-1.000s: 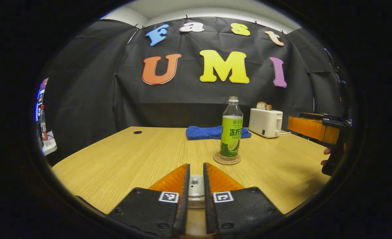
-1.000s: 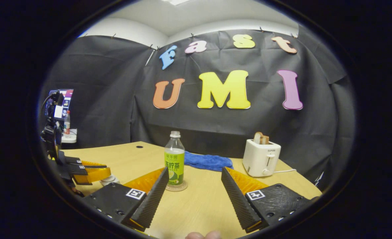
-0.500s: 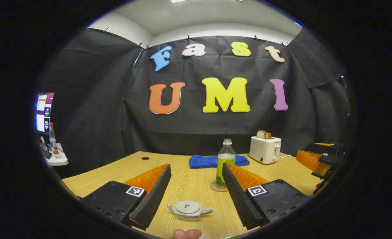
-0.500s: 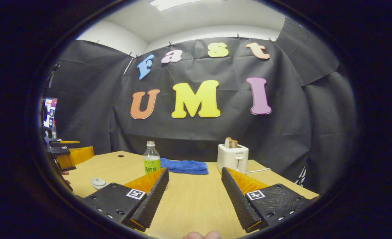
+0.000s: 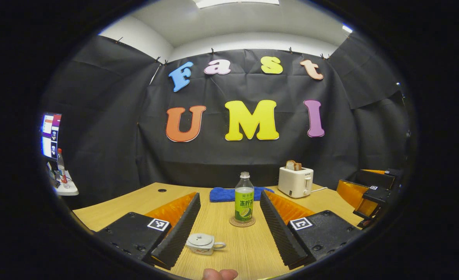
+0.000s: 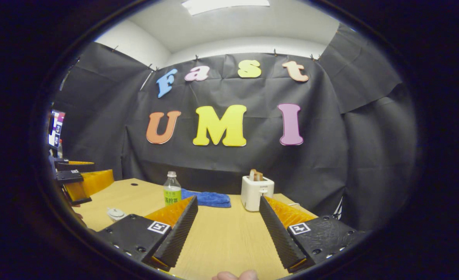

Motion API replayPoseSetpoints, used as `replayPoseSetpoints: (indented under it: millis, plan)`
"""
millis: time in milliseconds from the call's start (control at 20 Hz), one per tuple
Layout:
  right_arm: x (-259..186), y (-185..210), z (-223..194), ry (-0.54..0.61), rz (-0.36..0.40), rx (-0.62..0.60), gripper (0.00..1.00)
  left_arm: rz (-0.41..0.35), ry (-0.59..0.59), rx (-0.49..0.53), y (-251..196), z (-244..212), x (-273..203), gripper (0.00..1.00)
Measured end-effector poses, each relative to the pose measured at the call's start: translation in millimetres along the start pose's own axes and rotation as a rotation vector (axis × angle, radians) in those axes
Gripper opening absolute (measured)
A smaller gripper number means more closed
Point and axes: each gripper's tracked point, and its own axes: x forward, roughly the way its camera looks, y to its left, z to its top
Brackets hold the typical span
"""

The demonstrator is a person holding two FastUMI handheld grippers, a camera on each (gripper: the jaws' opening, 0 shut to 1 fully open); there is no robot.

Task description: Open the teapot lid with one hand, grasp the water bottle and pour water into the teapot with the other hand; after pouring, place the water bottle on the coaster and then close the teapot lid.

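A small white teapot (image 5: 203,244) with its lid on sits on the wooden table (image 5: 136,200), low between my left gripper's fingers. Beyond it the green-labelled water bottle (image 5: 244,197) stands upright on a round coaster (image 5: 242,222). My left gripper (image 5: 229,221) is open, raised above the table with nothing between its fingers. My right gripper (image 6: 227,223) is open too and holds nothing. In the right gripper view the teapot (image 6: 116,213) and the bottle (image 6: 171,189) lie to the left, with the left gripper (image 6: 77,182) at the far left edge. The right gripper (image 5: 367,194) shows at the right edge of the left gripper view.
A blue cloth (image 5: 223,193) lies folded behind the bottle. A white toaster (image 5: 295,181) with bread slices stands at the back right, its cord trailing right. A screen and a small shelf (image 5: 64,188) with a bottle sit off the table's left side.
My left gripper let go of the teapot lid, opened, and drew back and up from the teapot. My right gripper stayed open and drew back to the right, away from the bottle.
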Motion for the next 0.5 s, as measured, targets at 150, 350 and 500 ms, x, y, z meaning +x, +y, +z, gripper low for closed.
replayPoseSetpoints:
  millis: [150, 350, 500]
  plan:
    - [-3, 6, -1, 0.007, -0.004, -0.007, 0.95, 0.017, -0.006, 0.014, 7, 1, -2, 0.96]
    - [-3, 17, 4, 0.001, 0.003, -0.014, 0.95, 0.049, -0.015, 0.022, 18, 2, -2, 0.96]
    - [-4, 23, 5, 0.006, 0.006, -0.021, 0.95, 0.048, -0.014, 0.015, 18, 2, -3, 0.96]
